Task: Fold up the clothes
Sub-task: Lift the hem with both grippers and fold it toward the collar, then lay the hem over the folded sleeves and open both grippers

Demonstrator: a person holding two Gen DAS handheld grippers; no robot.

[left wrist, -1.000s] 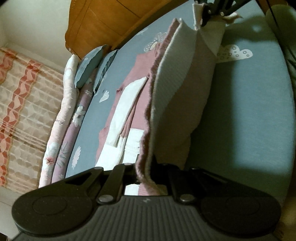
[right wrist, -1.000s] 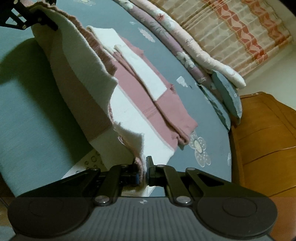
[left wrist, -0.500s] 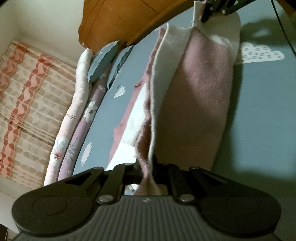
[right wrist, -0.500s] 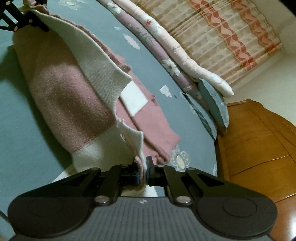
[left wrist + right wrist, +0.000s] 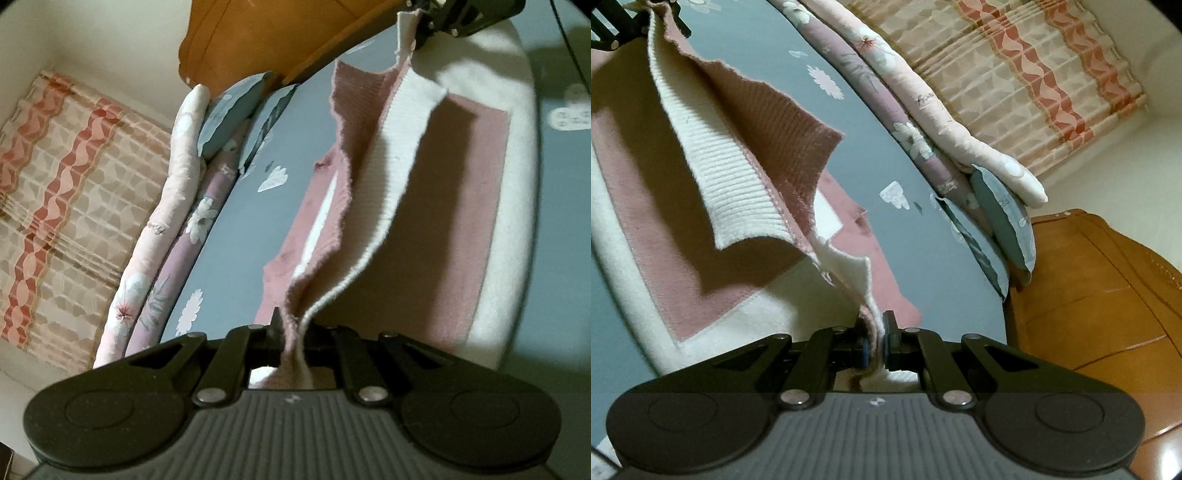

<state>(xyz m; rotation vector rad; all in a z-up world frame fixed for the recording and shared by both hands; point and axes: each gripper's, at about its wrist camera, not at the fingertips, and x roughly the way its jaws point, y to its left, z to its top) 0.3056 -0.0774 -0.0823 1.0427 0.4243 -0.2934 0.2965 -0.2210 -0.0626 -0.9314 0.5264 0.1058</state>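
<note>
Left wrist view shows the bed (image 5: 236, 236) first, with its grey-blue flowered sheet, and behind it the wooden headboard (image 5: 258, 37), the curtain (image 5: 55, 177) and a rolled quilt (image 5: 173, 177) along the far edge. Two pillows (image 5: 229, 122) lean near the headboard.

On the sheet lies the sweater (image 5: 461, 221), pink with white borders. Its lower part rests flat on the bed, and its ribbed hem (image 5: 399, 147) is lifted into the air between the two tools, hanging in a loose curve over the flat part.

The left gripper (image 5: 291, 332) has its fingers pressed together on one corner of the hem. The right gripper (image 5: 875, 332) is clamped on the other corner in the same way – in the left view it is also seen at the top, with the cloth hanging from it.

I judge that the fold is half way: the hem is raised but not yet laid down. The risk is in the slack – the hem sags in the middle, so if it is put down like this, the cloth may wrinkle or land crooked. Also only a small bit of knit sits between each pair of fingers, so a strong pull could let one corner slip out
</note>
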